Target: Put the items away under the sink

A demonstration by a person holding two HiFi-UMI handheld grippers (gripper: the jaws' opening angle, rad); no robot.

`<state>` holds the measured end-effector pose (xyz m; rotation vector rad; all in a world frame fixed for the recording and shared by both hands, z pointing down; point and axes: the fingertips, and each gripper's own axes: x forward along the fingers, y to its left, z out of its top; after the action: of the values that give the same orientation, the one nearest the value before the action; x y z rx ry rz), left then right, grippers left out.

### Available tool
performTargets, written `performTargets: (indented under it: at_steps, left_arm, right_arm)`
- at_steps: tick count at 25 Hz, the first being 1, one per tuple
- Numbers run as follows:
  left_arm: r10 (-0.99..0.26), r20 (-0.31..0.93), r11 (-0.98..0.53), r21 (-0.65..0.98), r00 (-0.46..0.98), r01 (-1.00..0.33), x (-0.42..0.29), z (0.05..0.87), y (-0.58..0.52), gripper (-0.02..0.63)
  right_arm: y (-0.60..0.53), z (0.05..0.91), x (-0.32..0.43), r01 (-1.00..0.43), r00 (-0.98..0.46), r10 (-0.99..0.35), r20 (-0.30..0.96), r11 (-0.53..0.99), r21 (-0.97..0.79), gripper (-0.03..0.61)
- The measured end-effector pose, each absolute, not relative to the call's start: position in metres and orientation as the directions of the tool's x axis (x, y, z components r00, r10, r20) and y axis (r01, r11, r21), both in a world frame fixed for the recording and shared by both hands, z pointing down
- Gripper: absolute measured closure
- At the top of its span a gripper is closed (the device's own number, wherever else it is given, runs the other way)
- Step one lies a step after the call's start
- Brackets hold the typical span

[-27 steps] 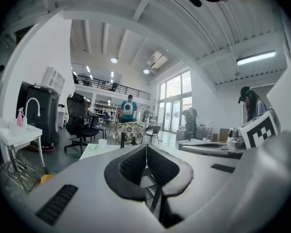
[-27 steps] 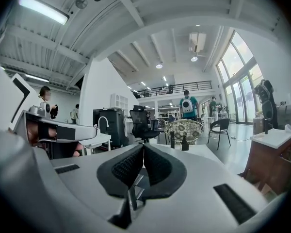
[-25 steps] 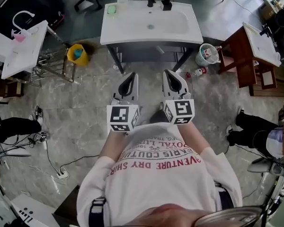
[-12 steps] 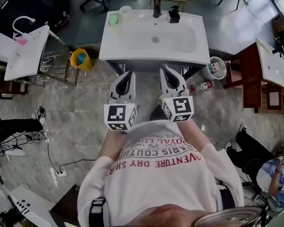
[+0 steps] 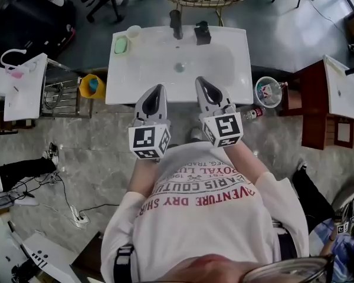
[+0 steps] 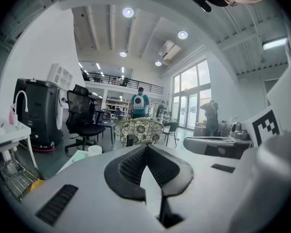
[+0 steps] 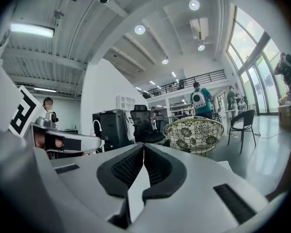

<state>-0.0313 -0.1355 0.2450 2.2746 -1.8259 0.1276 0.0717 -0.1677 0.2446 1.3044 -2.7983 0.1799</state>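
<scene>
A green soap point(image 5: 121, 44), a cup point(image 5: 133, 31) and a black bottle point(image 5: 202, 33) are sitting along the top edge of the sink point(image 5: 236, 69), upper centre. Below them, the left tool point(image 5: 157, 89) and right tool point(image 5: 200, 81) are hovering, jaws pressed together, gripping nothing.

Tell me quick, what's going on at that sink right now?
A person faces the white sink, holding the left gripper and right gripper out toward it, both with jaws together and empty. A green soap dish, a cup and a black dispenser sit along the sink's back edge. A yellow bucket and a bottle are on the floor beside it. Nothing is being handled yet.
</scene>
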Motion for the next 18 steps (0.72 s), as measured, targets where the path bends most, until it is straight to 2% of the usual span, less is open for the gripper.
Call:
performTargets:
  at_steps: [10, 18]
  left_arm:
    - [-0.925, 0.303, -0.196, 0.137, 0.23, -0.971, -0.024, 0.289, -0.215, 0.591]
    - [-0.879, 0.35, -0.265, 0.207, 0.324, -0.942, -0.033, 0.324, -0.285, 0.591]
  right_arm:
    - [-0.253, 0.292, 0.088, -0.796, -0.605, -0.771, 0.199, 0.593, -0.125, 0.552]
    - [-0.309, 0.329, 0.072, -0.835, -0.549, -0.787, 0.282, 0.528, -0.153, 0.552]
